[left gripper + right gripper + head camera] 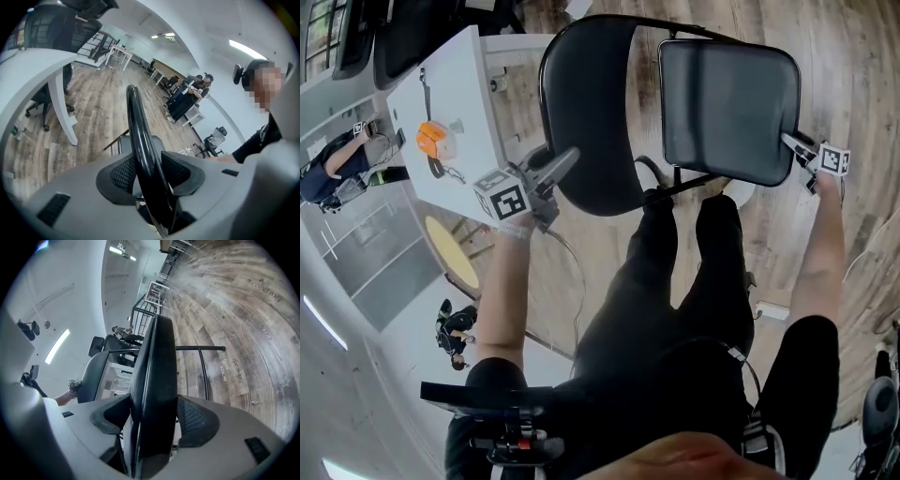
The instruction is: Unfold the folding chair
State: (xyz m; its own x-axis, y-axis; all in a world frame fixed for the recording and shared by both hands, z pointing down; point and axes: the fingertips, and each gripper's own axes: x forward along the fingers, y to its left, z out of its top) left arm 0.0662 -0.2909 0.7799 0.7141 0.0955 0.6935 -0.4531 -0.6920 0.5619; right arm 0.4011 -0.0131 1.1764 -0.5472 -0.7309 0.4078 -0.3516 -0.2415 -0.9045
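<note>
Black padding and steel tube make up the folding chair (609,178), which is standing on the wood floor (853,66) right before the person's legs (675,281), its seat (727,98) lying well apart from the backrest (586,94). The left gripper (564,164) is pinching the backrest's rim tube (140,140) between half-spread fingers (119,173). The right gripper (795,145) is straddling the seat's edge, its fingers (197,420) spread wide and seemingly not pressing. Unfolding is looking nearly finished. The next move is probably pressing the seat flat.

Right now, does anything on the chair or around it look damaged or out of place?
Nothing stands out. The seat and backrest look intact, the frame tube sits between the jaws of the left gripper, and nothing is spilled.
</note>
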